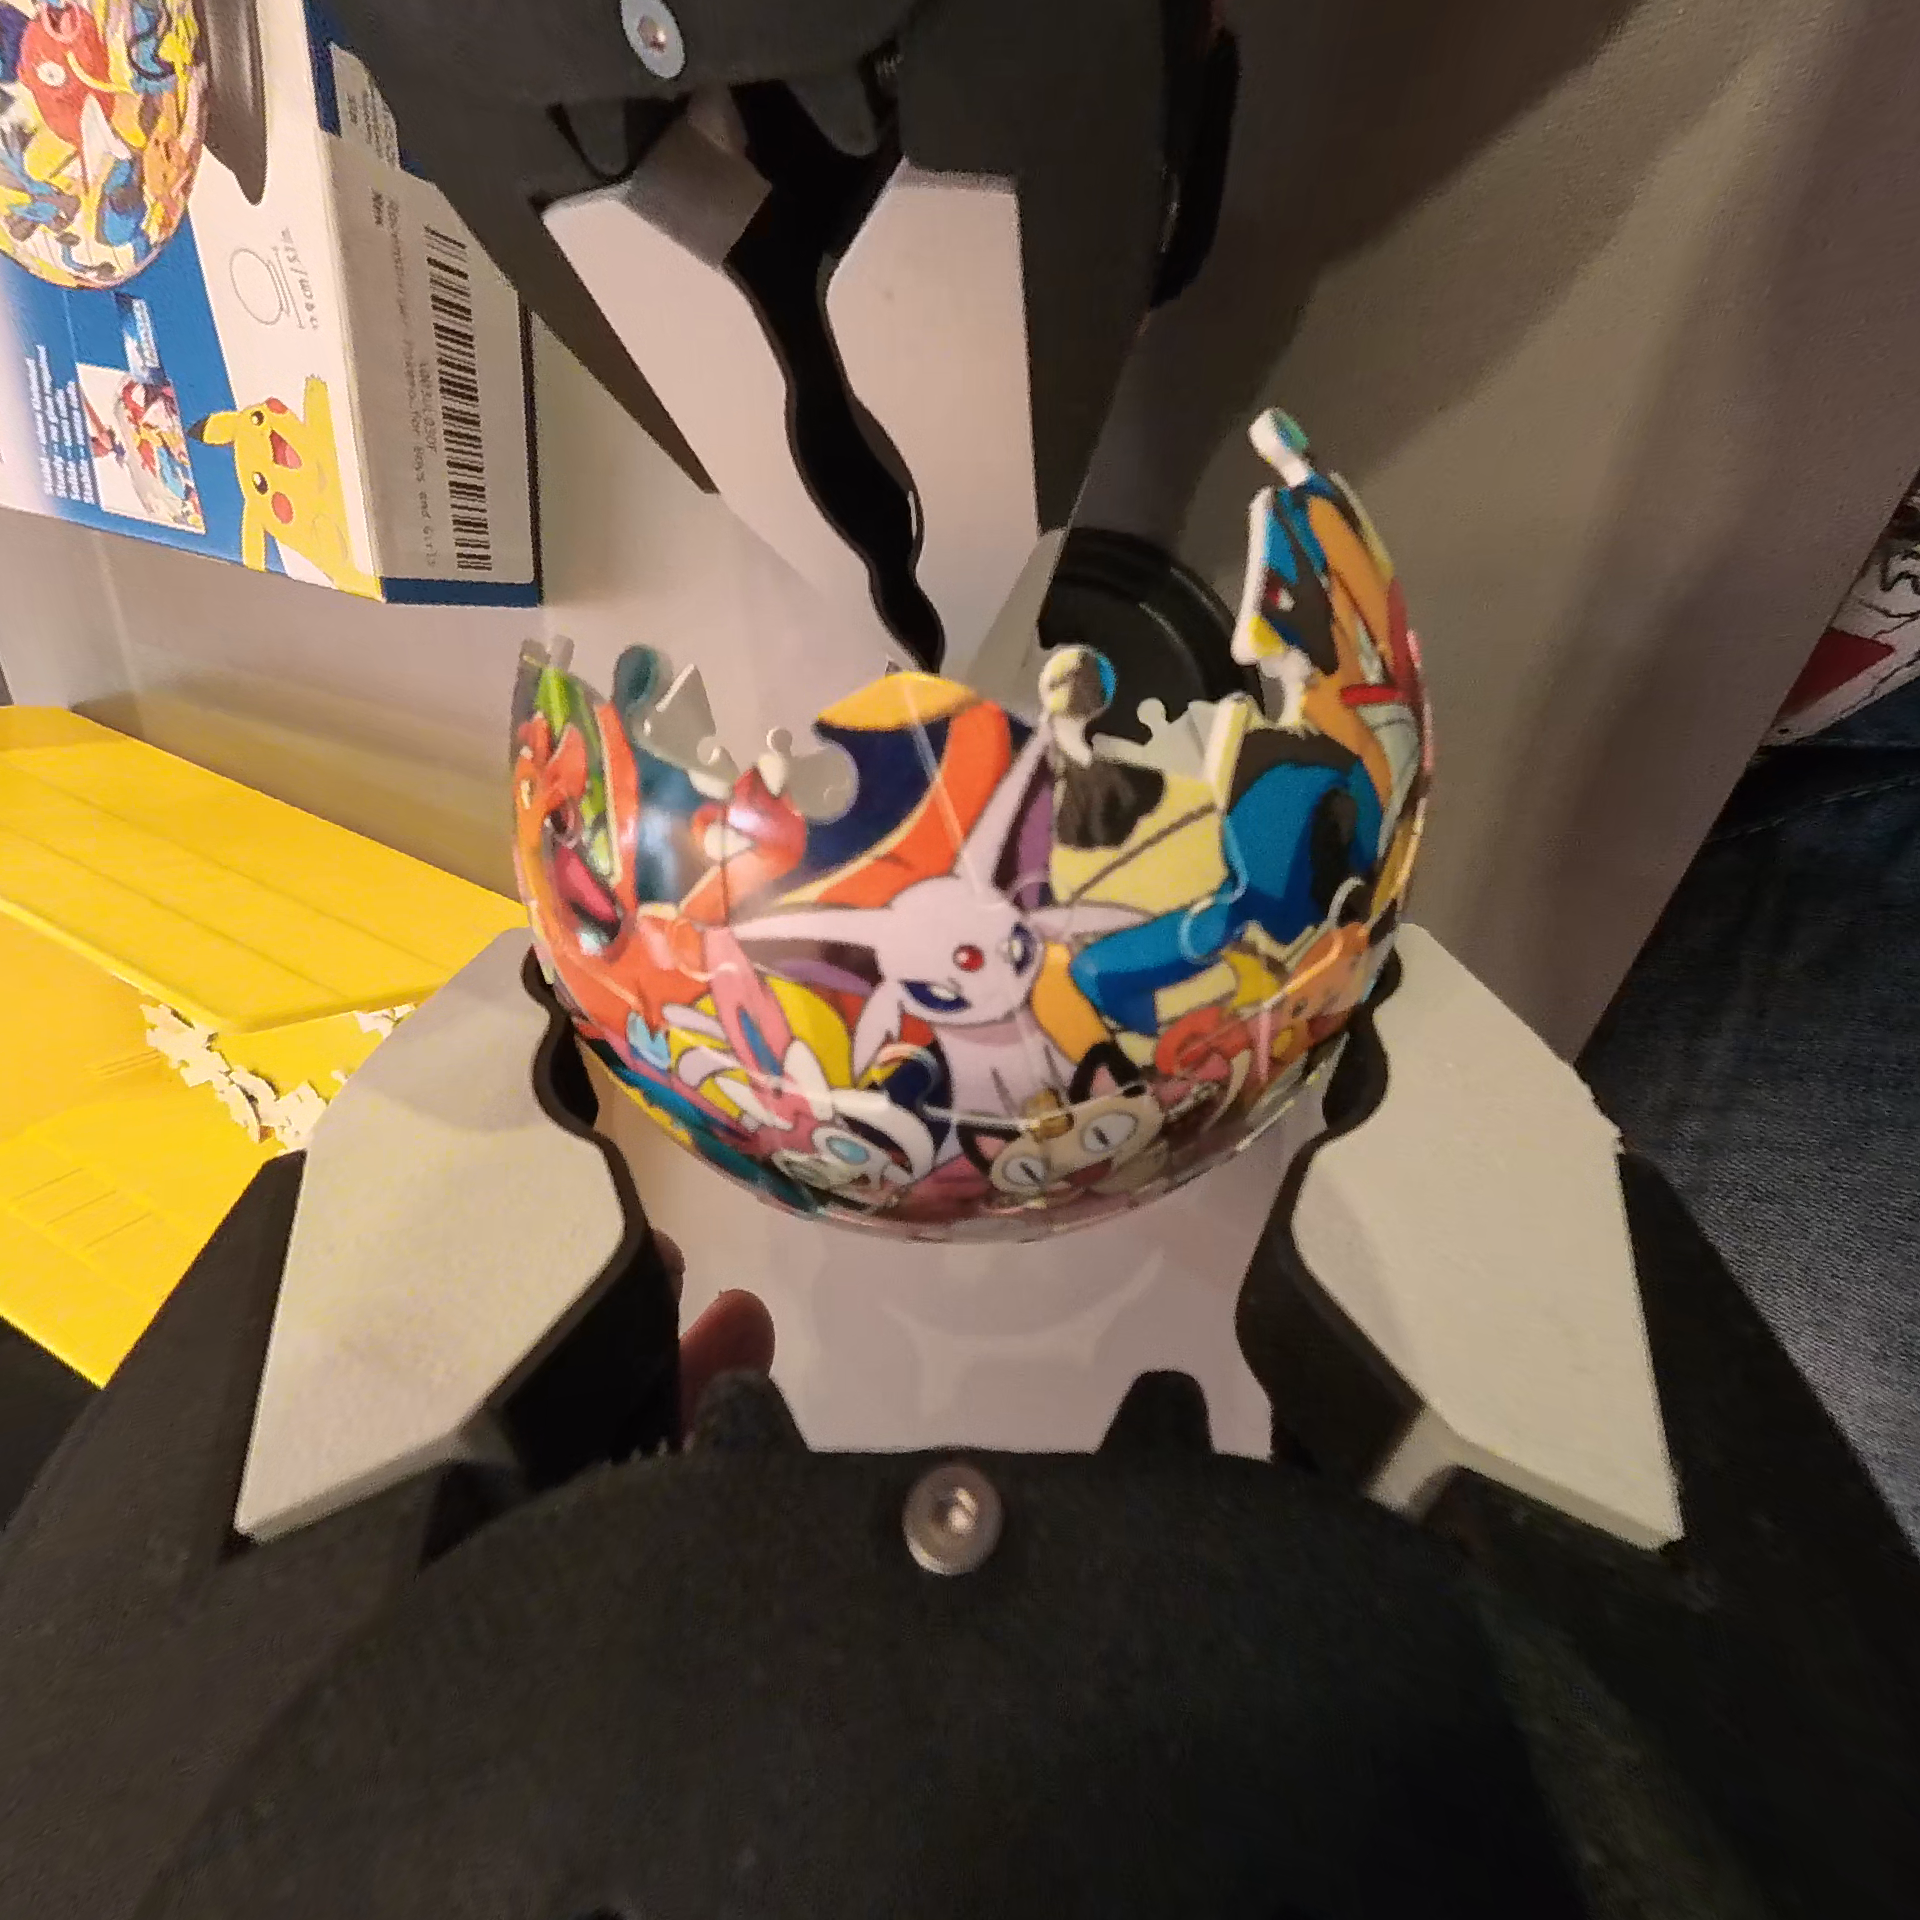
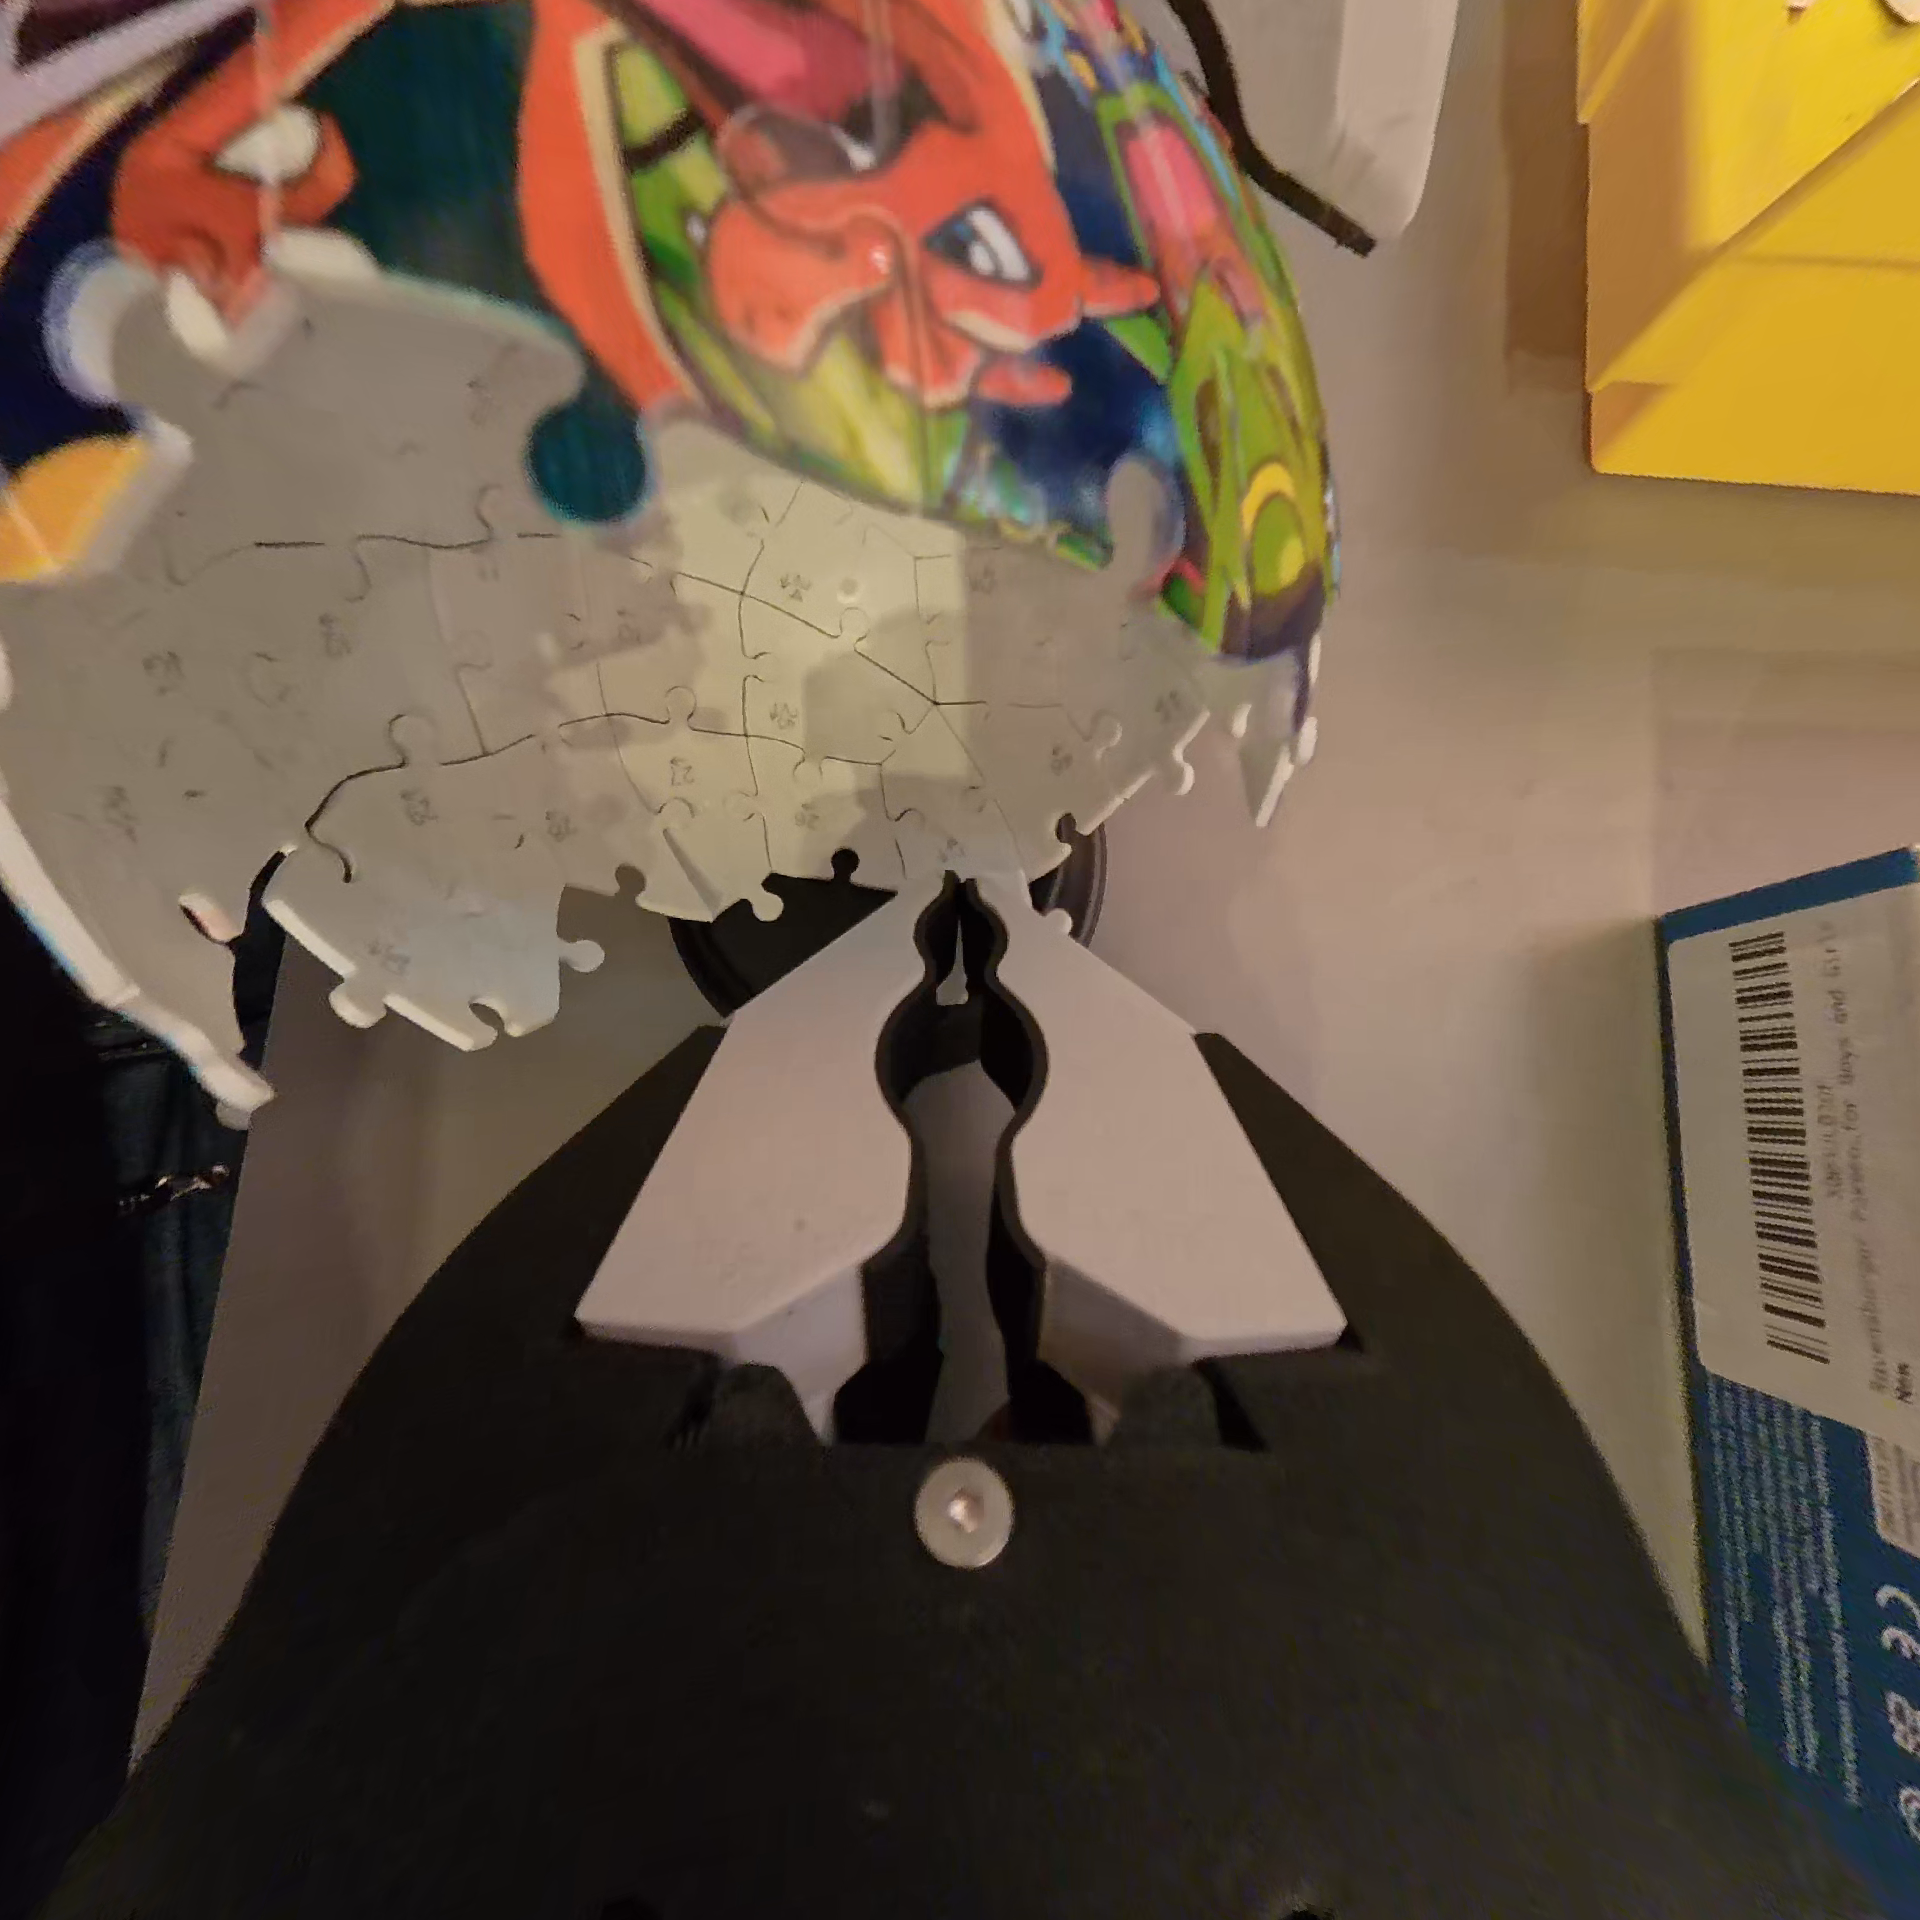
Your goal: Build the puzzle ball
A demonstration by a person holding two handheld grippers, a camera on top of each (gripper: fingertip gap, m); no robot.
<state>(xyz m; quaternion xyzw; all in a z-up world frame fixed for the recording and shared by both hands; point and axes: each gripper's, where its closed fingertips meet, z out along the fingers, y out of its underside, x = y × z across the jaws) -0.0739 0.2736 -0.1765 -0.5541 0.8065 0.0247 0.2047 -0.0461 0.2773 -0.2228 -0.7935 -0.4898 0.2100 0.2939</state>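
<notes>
The left claw (image 1: 971, 1049) stood wide, its two white fingers (image 1: 436, 1174) pressed against either side of the half-built puzzle ball (image 1: 966, 935), cradling it with the open, jagged rim upward. The right claw (image 2: 961, 935) was pinched almost closed at the ball's far rim; whether a piece sat between its tips could not be told. Beyond them, on the pale surface (image 1: 1455, 364), lay the puzzle box (image 1: 260, 312) and a yellow tray (image 1: 187, 935) with loose pieces (image 1: 223, 1049).
</notes>
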